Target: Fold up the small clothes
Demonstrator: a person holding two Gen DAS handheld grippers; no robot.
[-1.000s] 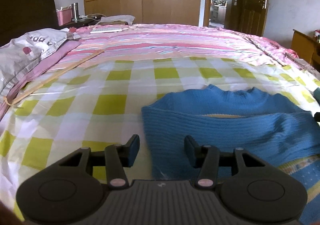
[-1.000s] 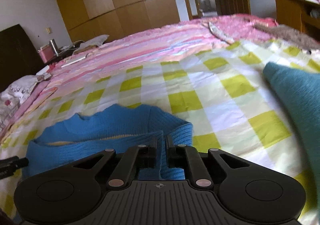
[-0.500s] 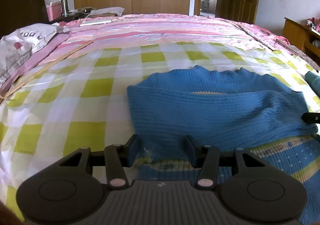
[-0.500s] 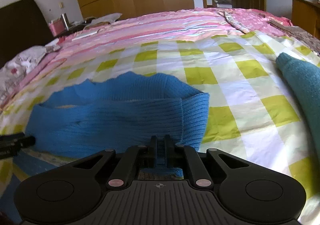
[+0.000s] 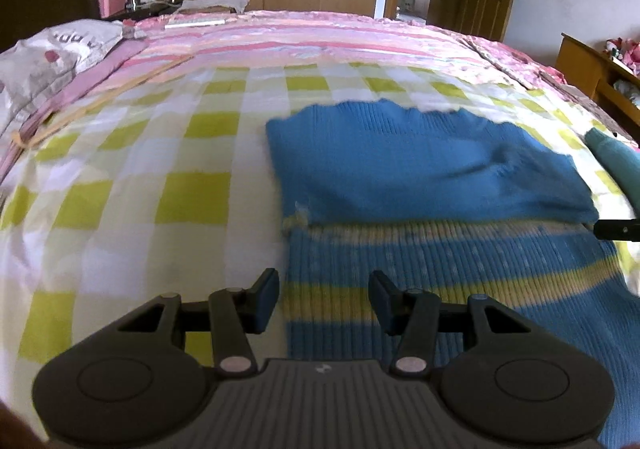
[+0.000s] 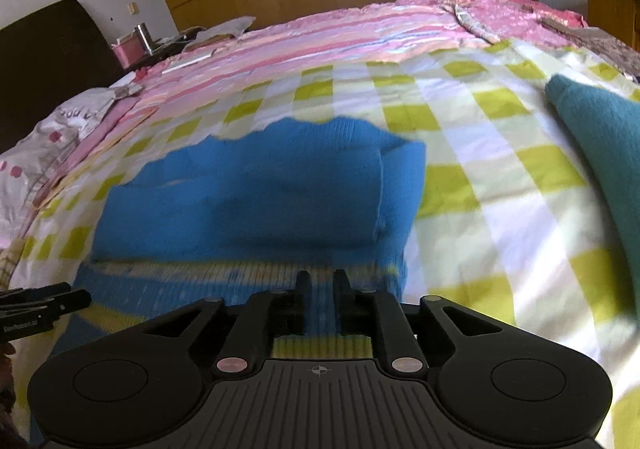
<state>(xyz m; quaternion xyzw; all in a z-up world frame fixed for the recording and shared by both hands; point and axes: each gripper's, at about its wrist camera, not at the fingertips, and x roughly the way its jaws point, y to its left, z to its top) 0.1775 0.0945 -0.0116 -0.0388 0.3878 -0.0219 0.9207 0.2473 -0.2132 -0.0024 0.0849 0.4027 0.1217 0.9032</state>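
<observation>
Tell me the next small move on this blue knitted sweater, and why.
Probably draw both claws back clear of the blue knitted sweater: its plain top half already lies folded over the striped part, the left claw stands open and empty, and the right claw is opening with nothing pinched.

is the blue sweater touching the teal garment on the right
Apart. In the right wrist view a strip of checked sheet shows plainly between the blue sweater and the teal garment.
</observation>
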